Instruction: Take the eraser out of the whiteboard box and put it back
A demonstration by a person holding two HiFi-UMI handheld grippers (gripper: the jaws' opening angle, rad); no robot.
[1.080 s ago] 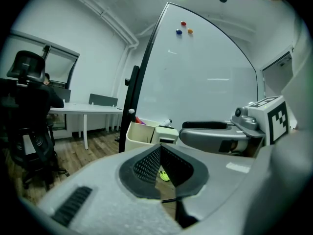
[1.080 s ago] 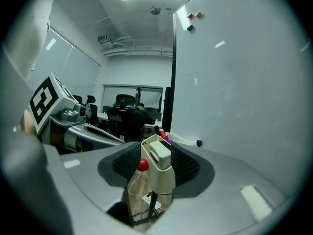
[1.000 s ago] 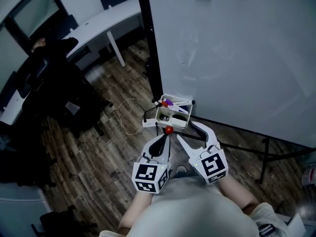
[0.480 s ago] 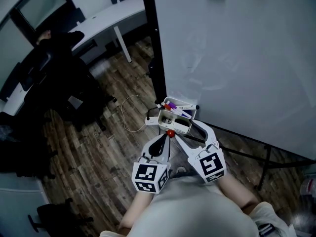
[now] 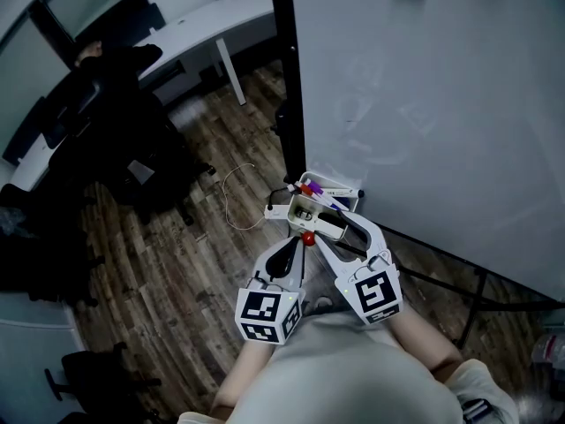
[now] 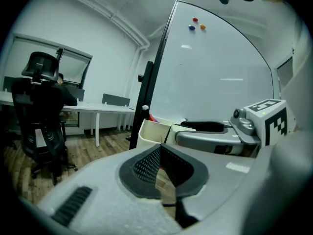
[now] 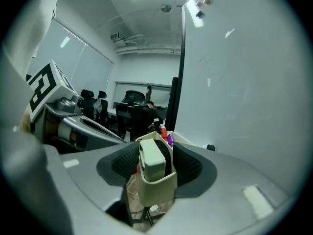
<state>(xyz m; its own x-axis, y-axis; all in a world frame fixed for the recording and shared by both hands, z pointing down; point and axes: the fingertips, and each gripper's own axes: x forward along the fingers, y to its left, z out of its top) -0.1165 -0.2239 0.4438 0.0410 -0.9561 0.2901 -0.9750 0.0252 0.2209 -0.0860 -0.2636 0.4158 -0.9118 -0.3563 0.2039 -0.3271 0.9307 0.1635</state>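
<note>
A: Where was the eraser (image 7: 152, 161) noted?

B: It was seen standing on end in the nearer compartment of the box (image 7: 157, 194), as viewed from the right tool. Its pale back was turned left and its dark felt right. The box was found hung at the lower left corner of the whiteboard (image 5: 424, 104). Markers (image 7: 167, 138) with red and purple caps were stood in the compartment behind.

A: How was the right tool (image 7: 155, 153) recorded?

B: It was held at the box with its jaws wide and closing. The eraser and its compartment were caught between the pads. A gap was seen at the left pad. Whether the right pad touched the felt could not be told, and no pressing was made out.

A: And the left tool (image 6: 160, 155)?

B: It was held beside the right one, near the box's lower left side. Its jaws were narrow, with the tips together and nothing between them.

A: What else was logged?

B: A wooden floor (image 5: 177, 263) was noted below. A thin cable loop (image 5: 231, 198) was seen lying on it left of the box. A white table (image 5: 203, 34) and a dark office chair (image 5: 115, 122) were noted well apart, at the upper left of the head view.
</note>
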